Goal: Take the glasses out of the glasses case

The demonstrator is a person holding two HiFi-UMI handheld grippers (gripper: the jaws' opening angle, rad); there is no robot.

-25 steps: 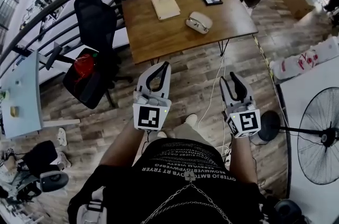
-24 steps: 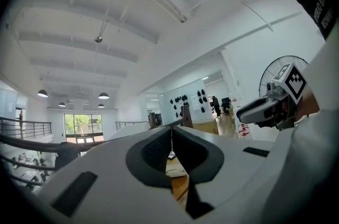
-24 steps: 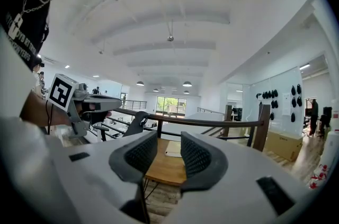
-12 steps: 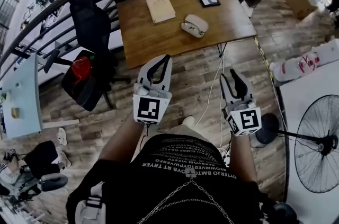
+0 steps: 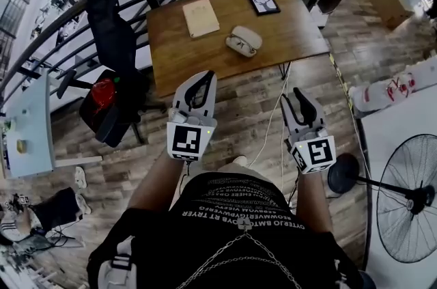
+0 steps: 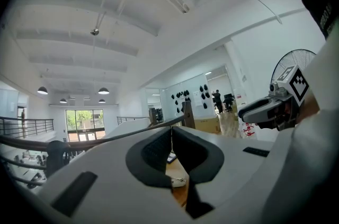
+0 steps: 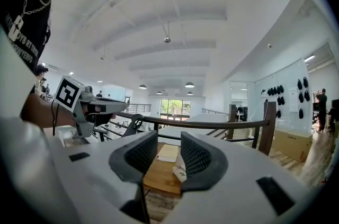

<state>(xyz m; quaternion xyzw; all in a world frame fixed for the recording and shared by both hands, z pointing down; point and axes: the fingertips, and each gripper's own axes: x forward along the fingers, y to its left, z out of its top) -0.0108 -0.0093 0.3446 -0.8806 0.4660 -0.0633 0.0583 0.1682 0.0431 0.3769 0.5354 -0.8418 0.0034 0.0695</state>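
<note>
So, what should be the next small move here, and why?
Probably step forward and carry both grippers toward the table. The glasses case lies there, well beyond the left gripper and the right gripper, which are both over the floor and hold nothing.

This is an open-plan office on a loft level. A curved dark metal railing (image 7: 212, 123) edges the wood-plank floor (image 5: 239, 110). A black swivel office chair (image 5: 113, 35) stands beside a brown wooden bench (image 5: 205, 52), with a white desk (image 5: 27, 124) and a black pedestal fan (image 5: 410, 202) nearby. Overhead (in the gripper views) are white ceiling beams (image 7: 159, 21), round pendant lamps (image 6: 103, 91) and a tall bright window (image 6: 83, 119) at the far end.
</note>
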